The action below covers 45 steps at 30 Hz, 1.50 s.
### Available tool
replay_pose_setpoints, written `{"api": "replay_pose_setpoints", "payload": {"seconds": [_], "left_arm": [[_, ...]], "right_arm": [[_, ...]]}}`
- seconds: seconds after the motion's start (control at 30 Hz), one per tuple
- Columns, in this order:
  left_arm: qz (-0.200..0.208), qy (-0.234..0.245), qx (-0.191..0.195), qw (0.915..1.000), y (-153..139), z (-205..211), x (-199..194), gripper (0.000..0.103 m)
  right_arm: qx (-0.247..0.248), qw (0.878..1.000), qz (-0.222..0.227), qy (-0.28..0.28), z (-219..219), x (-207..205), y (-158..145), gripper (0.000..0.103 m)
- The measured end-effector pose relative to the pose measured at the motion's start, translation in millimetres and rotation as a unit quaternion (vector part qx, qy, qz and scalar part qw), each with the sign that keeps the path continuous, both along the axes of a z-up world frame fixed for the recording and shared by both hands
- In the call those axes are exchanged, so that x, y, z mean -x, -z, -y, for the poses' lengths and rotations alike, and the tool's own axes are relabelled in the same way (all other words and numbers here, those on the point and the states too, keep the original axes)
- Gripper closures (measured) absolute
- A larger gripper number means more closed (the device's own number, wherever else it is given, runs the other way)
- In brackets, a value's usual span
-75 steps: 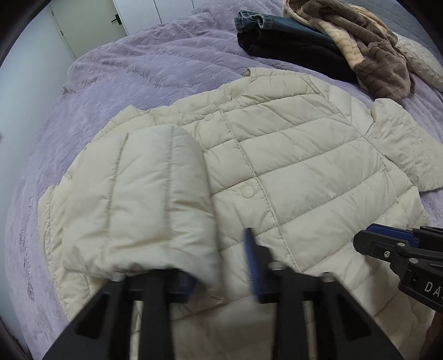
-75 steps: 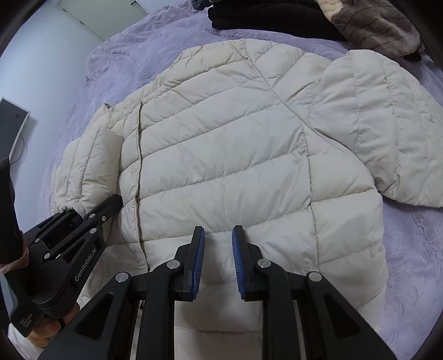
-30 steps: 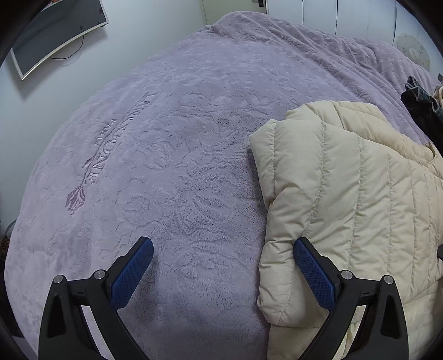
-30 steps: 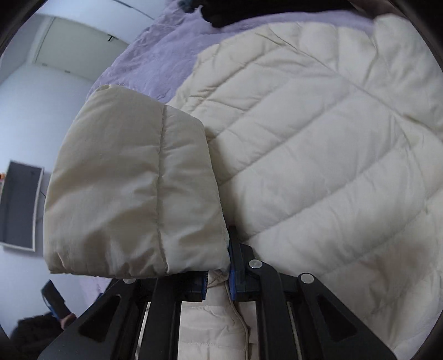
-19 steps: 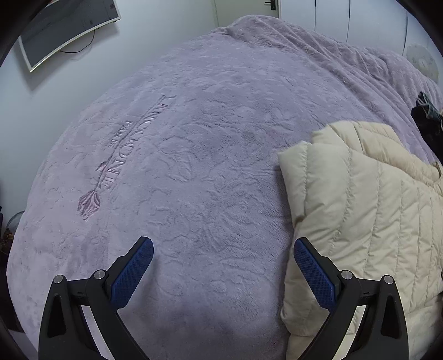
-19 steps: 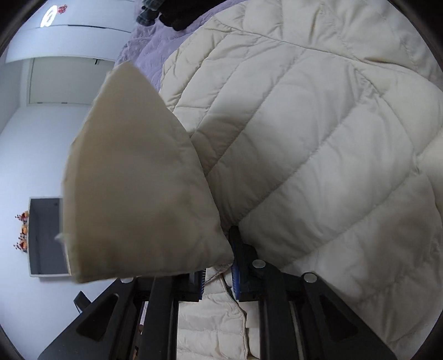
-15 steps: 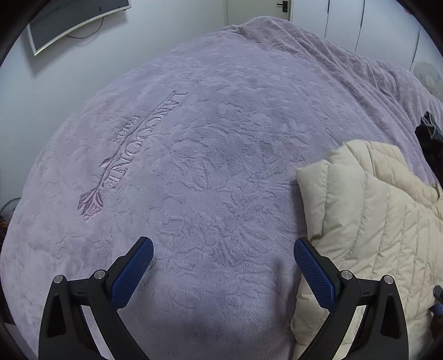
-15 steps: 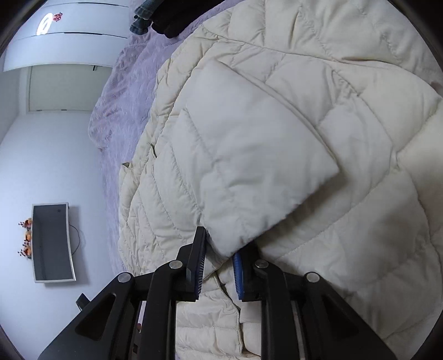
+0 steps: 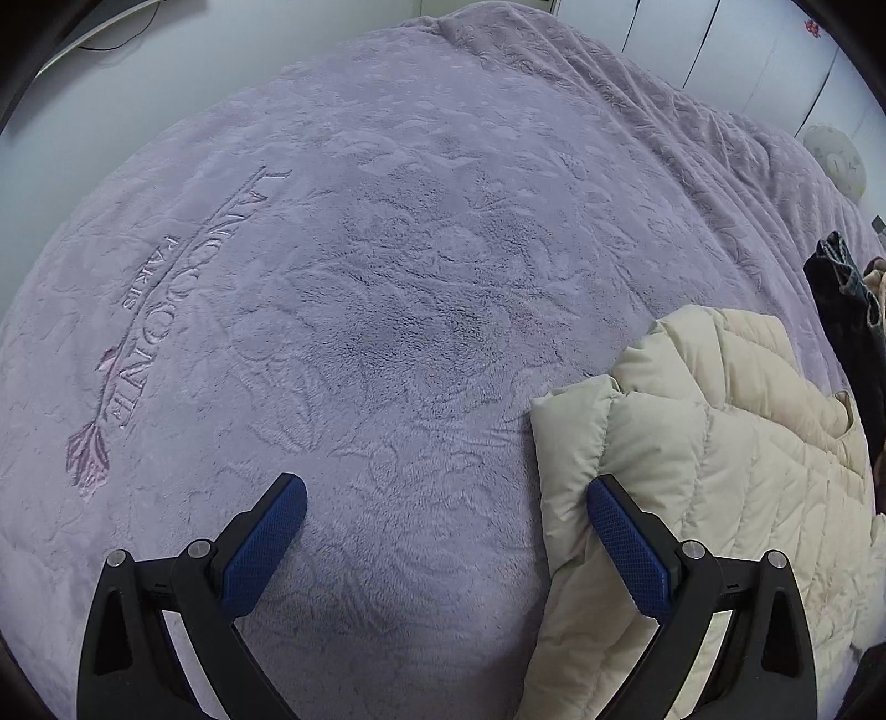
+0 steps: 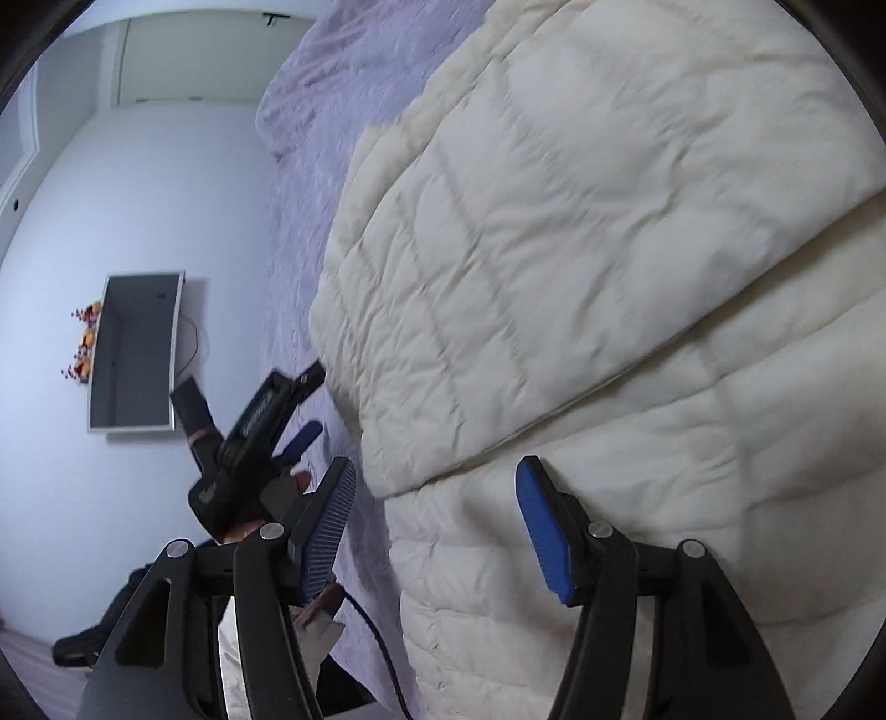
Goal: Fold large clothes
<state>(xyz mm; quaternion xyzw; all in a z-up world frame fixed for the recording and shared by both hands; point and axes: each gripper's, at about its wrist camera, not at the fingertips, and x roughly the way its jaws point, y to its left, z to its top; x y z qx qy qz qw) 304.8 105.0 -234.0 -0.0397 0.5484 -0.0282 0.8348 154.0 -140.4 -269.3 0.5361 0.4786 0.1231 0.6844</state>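
A cream quilted puffer jacket [image 10: 581,266] lies on the purple bedspread [image 9: 387,277], one part folded over the body. In the left wrist view its folded edge [image 9: 692,471] lies at the right. My left gripper [image 9: 443,498] is open and empty, its right finger beside the jacket's edge; it also shows in the right wrist view [image 10: 299,410] at the jacket's left edge. My right gripper [image 10: 437,487] is open and empty, over the jacket's folded flap edge.
Dark clothes [image 9: 847,332] are piled at the far right of the bed. A wall screen [image 10: 133,349] hangs on the white wall beyond the bed's edge. A black cable [image 10: 382,653] runs below the jacket. Wardrobe doors [image 9: 747,50] stand behind the bed.
My right gripper has let go of the jacket flap and opened; the flap now lies on the jacket. My left gripper stayed open and shifted slightly along the jacket's edge.
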Motion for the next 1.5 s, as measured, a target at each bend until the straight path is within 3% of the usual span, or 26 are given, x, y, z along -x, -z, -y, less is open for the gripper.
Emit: {"api": "replay_pose_setpoints", "payload": {"seconds": [0.1,0.17,0.2,0.23,0.43,0.57,0.8,0.97,1.13,1.27,1.4,1.5], "left_arm": [[0.001,-0.005,-0.001,1.0000,1.4,-0.4,-4.2,0.001],[0.003,-0.008,-0.006,0.9999,2.2,0.0,-7.4,0.001],[0.005,-0.010,-0.008,0.9999,2.4,0.4,-9.3,0.001],[0.007,-0.010,-0.010,0.9999,2.8,1.3,-11.7,0.001],[0.008,-0.015,-0.017,0.9997,7.7,3.7,-15.9,0.001],[0.011,-0.010,-0.023,0.9996,4.2,1.8,-15.2,0.001],[0.031,0.000,-0.033,0.9990,-16.6,-2.9,2.4,0.001],[0.042,0.026,-0.035,0.9982,-27.2,4.5,24.9,0.001],[0.036,0.048,-0.037,0.9976,-25.1,18.8,43.5,0.001],[0.030,0.070,-0.061,0.9953,-20.2,33.9,57.1,0.001],[0.013,0.082,-0.089,0.9926,-6.0,42.8,63.4,0.001],[0.001,0.078,-0.100,0.9919,4.5,42.1,65.2,0.001]], "right_arm": [[-0.010,1.000,-0.004,0.007,-17.3,-15.9,8.1,0.040],[-0.011,1.000,-0.001,0.021,-16.2,-21.0,9.8,0.062],[-0.010,1.000,0.001,0.025,-15.1,-26.2,9.9,0.096],[-0.008,0.999,0.005,0.032,-10.6,-28.3,9.6,0.098],[-0.003,0.998,-0.013,0.066,5.7,-11.2,16.5,0.098],[-0.012,0.998,-0.033,0.056,-6.2,15.8,26.9,0.098],[-0.007,0.999,-0.047,0.024,-14.8,21.4,22.7,0.097],[0.070,0.997,-0.011,-0.005,12.7,32.4,-15.2,0.095],[0.187,0.982,0.001,0.028,68.7,39.2,-41.7,0.094],[0.227,0.971,-0.021,0.072,114.8,40.2,-39.4,0.093],[0.245,0.965,-0.045,0.079,140.1,39.0,-20.4,0.068],[0.249,0.965,-0.051,0.071,146.0,33.4,-7.1,0.068]]}}
